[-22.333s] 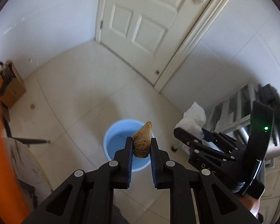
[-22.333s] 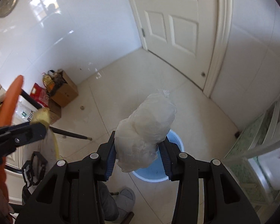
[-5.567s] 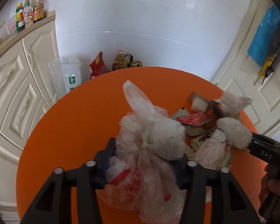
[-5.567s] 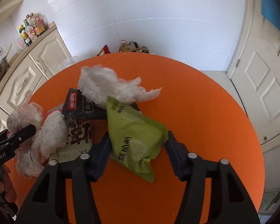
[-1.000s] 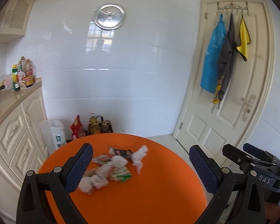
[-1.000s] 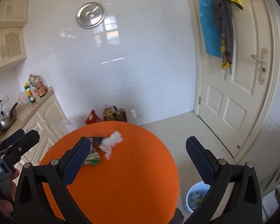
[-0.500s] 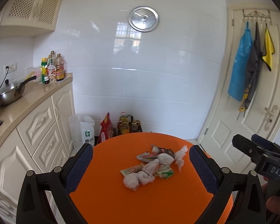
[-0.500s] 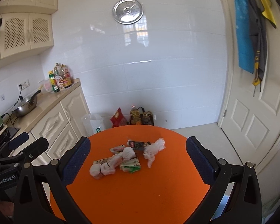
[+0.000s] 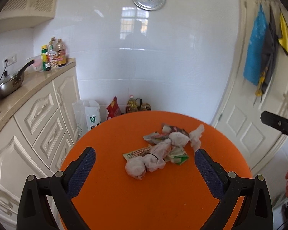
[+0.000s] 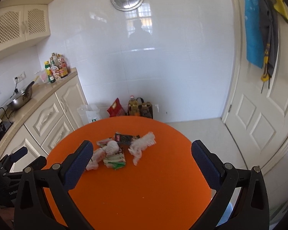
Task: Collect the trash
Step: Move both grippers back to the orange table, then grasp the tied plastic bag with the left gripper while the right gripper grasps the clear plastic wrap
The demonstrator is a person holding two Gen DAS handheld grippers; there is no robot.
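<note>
A pile of trash lies on the round orange table (image 9: 153,201): knotted white plastic bags (image 9: 153,158), a green packet (image 9: 177,156), a crumpled white tissue (image 9: 196,137) and flat wrappers (image 9: 155,137). In the right wrist view the pile shows as white bags (image 10: 107,150), the green packet (image 10: 115,162), a black wrapper (image 10: 124,139) and the tissue (image 10: 142,145). My left gripper (image 9: 145,163) is wide open and empty, above the near side of the pile. My right gripper (image 10: 138,159) is wide open and empty, above the table short of the pile.
Cream cabinets (image 9: 38,126) with a pan (image 9: 8,83) and bottles (image 9: 52,54) stand left. Oil bottles and bags (image 10: 133,106) sit on the floor behind the table. A white door (image 10: 259,115) with hung cloths is right. The right gripper's tip shows in the left wrist view (image 9: 278,123).
Both grippers have moved closer to the table and turned toward the pile, which now looks larger and nearer the centre. Both stay wide open and empty.
</note>
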